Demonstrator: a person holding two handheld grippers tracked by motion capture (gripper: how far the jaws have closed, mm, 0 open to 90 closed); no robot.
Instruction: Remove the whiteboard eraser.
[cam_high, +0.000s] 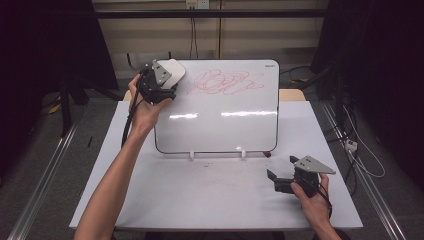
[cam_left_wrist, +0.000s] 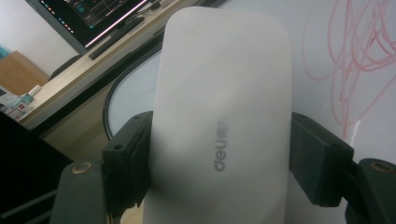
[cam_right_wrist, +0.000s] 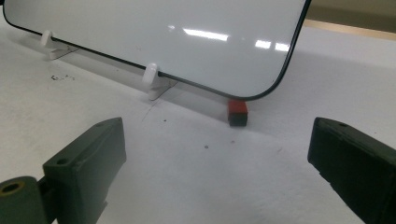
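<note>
Left gripper (cam_high: 167, 82) raised, eraser (cam_left_wrist: 219, 116) clamped

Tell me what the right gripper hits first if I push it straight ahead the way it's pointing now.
Probably the small red and black block on the table under the whiteboard's lower corner. It sits roughly centred between the open right gripper's jaws; bare tabletop lies before it. Depth is uncertain.

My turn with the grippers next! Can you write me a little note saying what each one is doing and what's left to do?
Left gripper: shut on the white eraser, held at the whiteboard's top left corner.
Right gripper: open, holding nothing, low over the table near the board's bottom right corner.
Red scribble: on the board's upper part, not wiped yet.
Small red block: on the table under that bottom right corner.
Left to do, probably: wipe off the scribble.
</note>
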